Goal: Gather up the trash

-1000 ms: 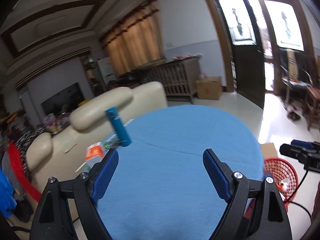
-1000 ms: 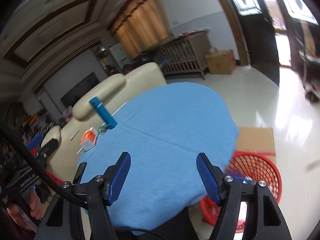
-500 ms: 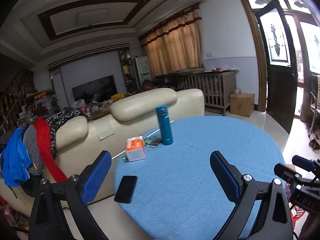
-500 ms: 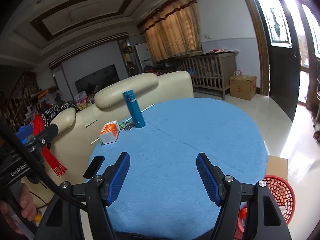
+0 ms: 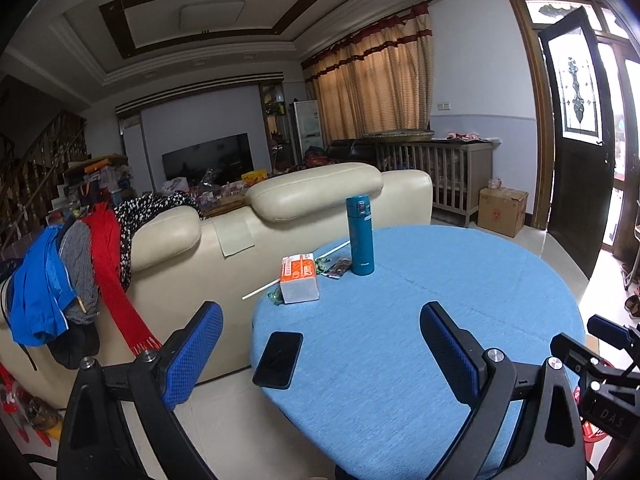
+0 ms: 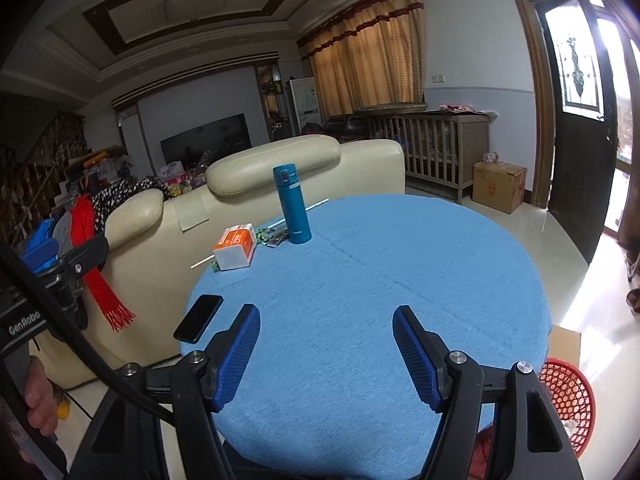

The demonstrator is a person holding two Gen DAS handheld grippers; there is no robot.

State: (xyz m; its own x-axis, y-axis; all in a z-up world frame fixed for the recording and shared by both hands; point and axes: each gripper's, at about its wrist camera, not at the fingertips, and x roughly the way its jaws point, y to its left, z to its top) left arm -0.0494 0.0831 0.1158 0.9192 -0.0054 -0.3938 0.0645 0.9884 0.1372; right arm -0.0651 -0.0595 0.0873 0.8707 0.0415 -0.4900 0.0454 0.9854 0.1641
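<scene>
Both sets of jaws stand apart with nothing between them: the left gripper point(image 5: 322, 354) spread wide at the bottom of its frame, the right gripper point(image 6: 326, 354) less so, each over the blue round table point(image 6: 400, 280). Trash sits at the table's far left edge, left of centre in both views: an orange-and-white carton point(image 5: 299, 278), crumpled wrappers point(image 5: 338, 268) and a white straw point(image 5: 294, 272) beside a teal flask point(image 5: 360, 236). A black phone point(image 5: 279, 359) overhangs the near left rim, and a red basket point(image 6: 566, 394) stands on the floor at lower right.

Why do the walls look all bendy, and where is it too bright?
Left wrist view: the fisheye lens curves the ceiling and dark door. Right wrist view: daylight beside that door glares white and shines off the floor; both views are sharp.
</scene>
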